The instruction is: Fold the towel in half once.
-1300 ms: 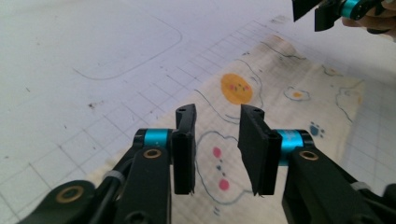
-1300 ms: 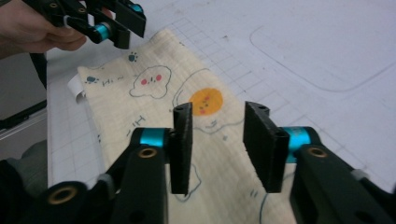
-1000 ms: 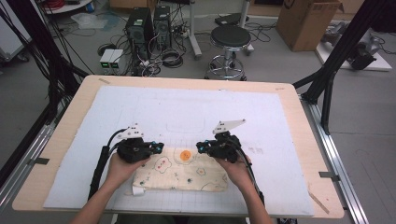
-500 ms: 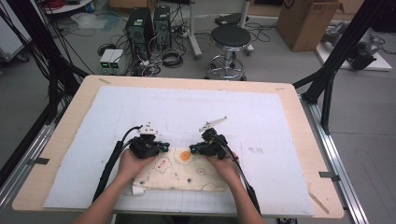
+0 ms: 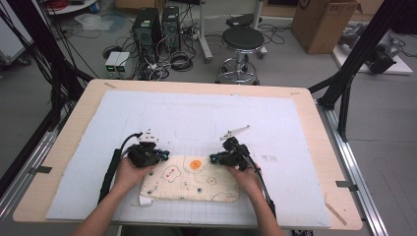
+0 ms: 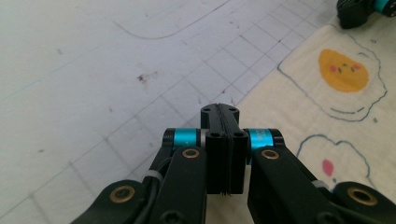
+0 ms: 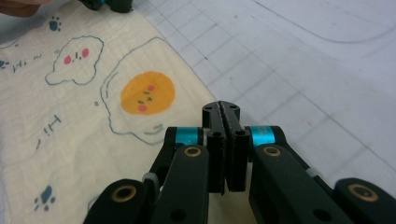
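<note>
A wooden worktop (image 5: pixel 74 123) stands in a workshop with a round stool (image 5: pixel 242 39), computer towers (image 5: pixel 156 24) and a cardboard box (image 5: pixel 324 22) on the floor behind it. A pale gridded mat (image 5: pixel 196 118) covers most of the worktop.

On the near part of the mat lies a cream cloth (image 5: pixel 189 179), spread flat between the person's two hands. The left tongs (image 5: pixel 164 156) sit at its far left corner, the right tongs (image 5: pixel 212 159) at its far edge, just right of the orange egg print (image 5: pixel 195 164). In the left gripper view the left tongs (image 6: pixel 219 112) are pressed together, their tips over the edge where the cloth (image 6: pixel 336 107) meets the mat; whether any fabric is pinched between them cannot be told. In the right gripper view the right tongs (image 7: pixel 222 109) are likewise closed to a thin seam, right at the border of the cloth (image 7: pixel 70 116), and again a pinch of fabric cannot be made out.

The cloth is printed with fried eggs drawn in blue outline, one with an orange yolk bearing a small face, others with pink cheeks, plus dark paw prints. A white tag (image 5: pixel 145 200) sticks out at its near left corner.
</note>
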